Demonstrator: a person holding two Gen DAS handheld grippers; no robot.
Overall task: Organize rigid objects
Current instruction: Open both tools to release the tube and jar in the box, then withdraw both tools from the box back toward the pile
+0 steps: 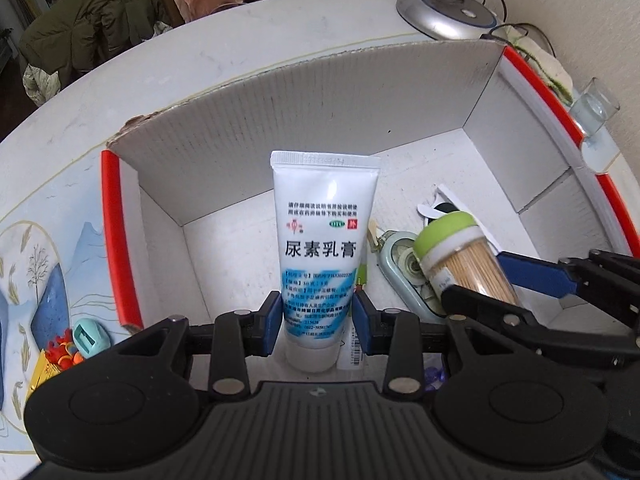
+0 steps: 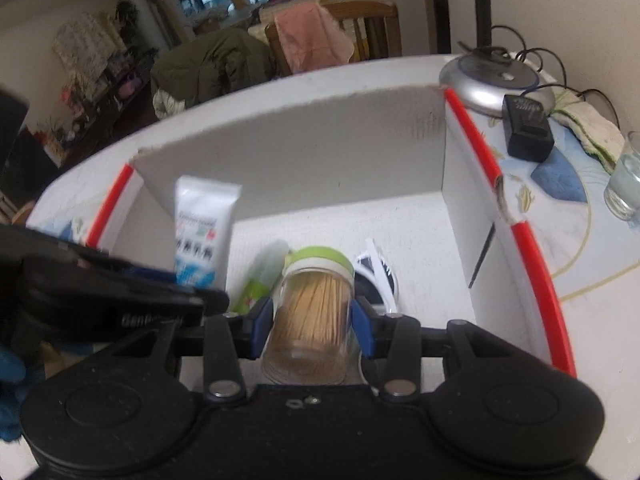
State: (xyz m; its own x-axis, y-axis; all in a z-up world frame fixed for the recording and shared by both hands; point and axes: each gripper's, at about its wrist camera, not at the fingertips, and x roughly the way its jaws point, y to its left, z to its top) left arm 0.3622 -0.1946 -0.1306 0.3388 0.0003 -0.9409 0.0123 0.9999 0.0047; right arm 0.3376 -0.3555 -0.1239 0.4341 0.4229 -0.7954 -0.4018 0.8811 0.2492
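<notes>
My left gripper (image 1: 316, 322) is shut on a white and blue cream tube (image 1: 322, 248), held upright, cap down, over the white cardboard box (image 1: 280, 120) with red edges. The tube also shows in the right wrist view (image 2: 202, 232). My right gripper (image 2: 312, 330) is shut on a clear toothpick jar with a green lid (image 2: 312, 312), held inside the box. The jar (image 1: 464, 260) and the right gripper (image 1: 500, 284) show at the right of the left wrist view.
On the box floor lie a correction tape dispenser (image 1: 404, 268), a green and white tube (image 2: 260, 280) and a black and white item (image 2: 378, 272). Outside the box: a lamp base (image 2: 496, 80), a black adapter (image 2: 526, 128), a glass (image 2: 626, 184), small toys (image 1: 76, 344).
</notes>
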